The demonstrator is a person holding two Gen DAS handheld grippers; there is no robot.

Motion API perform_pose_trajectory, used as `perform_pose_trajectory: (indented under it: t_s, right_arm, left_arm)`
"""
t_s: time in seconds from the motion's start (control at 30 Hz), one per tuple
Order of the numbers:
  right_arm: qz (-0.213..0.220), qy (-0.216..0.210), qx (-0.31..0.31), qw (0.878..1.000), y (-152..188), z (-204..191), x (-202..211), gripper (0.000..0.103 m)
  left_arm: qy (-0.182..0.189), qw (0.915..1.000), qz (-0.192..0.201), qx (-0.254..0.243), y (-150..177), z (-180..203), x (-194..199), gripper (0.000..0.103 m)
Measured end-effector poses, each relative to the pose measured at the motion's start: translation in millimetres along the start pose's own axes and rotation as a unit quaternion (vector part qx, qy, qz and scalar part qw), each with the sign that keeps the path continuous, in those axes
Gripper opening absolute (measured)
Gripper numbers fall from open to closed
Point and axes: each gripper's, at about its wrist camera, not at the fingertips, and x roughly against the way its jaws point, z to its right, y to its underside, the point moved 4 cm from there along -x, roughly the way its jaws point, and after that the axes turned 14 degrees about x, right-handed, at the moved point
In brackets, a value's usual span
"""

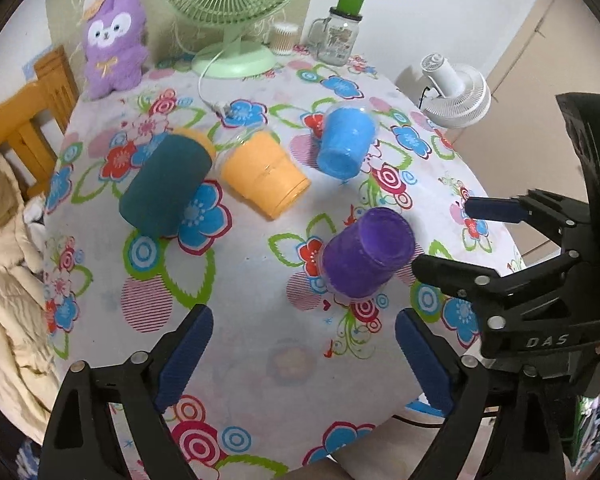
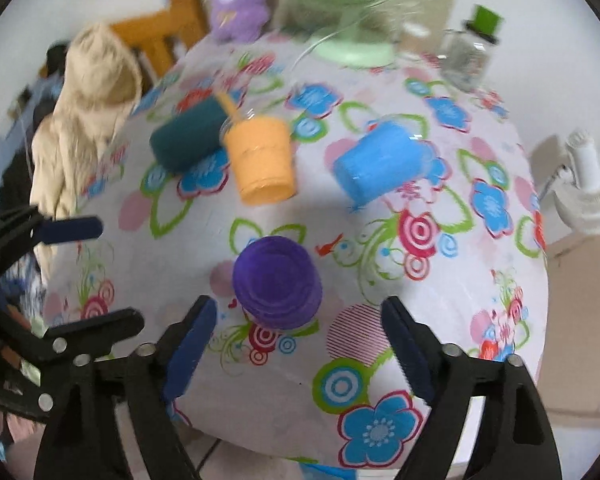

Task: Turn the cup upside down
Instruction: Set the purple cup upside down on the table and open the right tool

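Note:
Several cups stand upside down on the floral table: a purple cup point(image 1: 367, 252) point(image 2: 277, 282), a blue cup point(image 1: 346, 141) point(image 2: 380, 162), an orange cup point(image 1: 262, 174) point(image 2: 261, 160) and a dark teal cup point(image 1: 164, 186) point(image 2: 190, 137). My left gripper point(image 1: 304, 352) is open and empty, just short of the purple cup. My right gripper point(image 2: 296, 350) is open and empty, with the purple cup just beyond its fingers; it also shows in the left wrist view point(image 1: 452, 236) beside that cup. The left gripper shows at the left of the right wrist view point(image 2: 100, 272).
A green desk fan point(image 1: 232, 12), a purple plush toy point(image 1: 114, 40), a glass jar with a green lid point(image 1: 340, 32) and a cotton swab box point(image 1: 285, 38) stand at the far edge. A white fan point(image 1: 456, 92) sits beyond the table's right. A wooden chair point(image 1: 24, 120) holds a cream jacket point(image 1: 8, 280) at left.

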Motion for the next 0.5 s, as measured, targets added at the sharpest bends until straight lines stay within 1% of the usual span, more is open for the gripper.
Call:
perform_pose_trajectory:
  t_s: [0.07,0.13,0.23,0.27,0.33,0.37,0.43,0.5]
  right_arm:
    - [0.022,0.003,-0.026,0.999,7.7,7.0,8.6,0.096]
    - [0.034,0.008,-0.047,0.998,14.7,12.3,14.8,0.097]
    - [0.048,0.013,-0.059,0.997,23.5,15.8,24.0,0.097]
    - [0.059,0.024,-0.061,0.996,27.1,17.1,29.6,0.097]
    - [0.075,0.034,-0.056,0.995,30.9,17.2,37.4,0.098]
    - [0.080,0.039,-0.051,0.995,33.0,16.9,41.4,0.098]
    - [0.091,0.052,-0.042,0.994,35.9,17.1,49.7,0.099]
    - [0.102,0.066,-0.026,0.992,37.6,16.4,56.2,0.102]
  left_arm:
    - [-0.006,1.0000,0.004,-0.003,2.6,4.5,4.4,0.096]
    - [-0.013,0.9999,0.011,0.002,4.4,9.6,9.4,0.096]
    - [-0.021,0.9991,0.028,0.024,6.6,15.9,19.0,0.098]
    - [-0.024,0.9983,0.039,0.037,7.3,18.0,23.4,0.098]
    - [-0.025,0.9968,0.047,0.060,9.6,19.3,28.4,0.098]
    - [-0.015,0.9956,0.051,0.077,11.3,21.3,31.7,0.099]
    - [-0.006,0.9940,0.054,0.095,14.3,24.4,33.9,0.103]
    - [-0.011,0.9924,0.058,0.108,19.1,27.8,35.9,0.103]
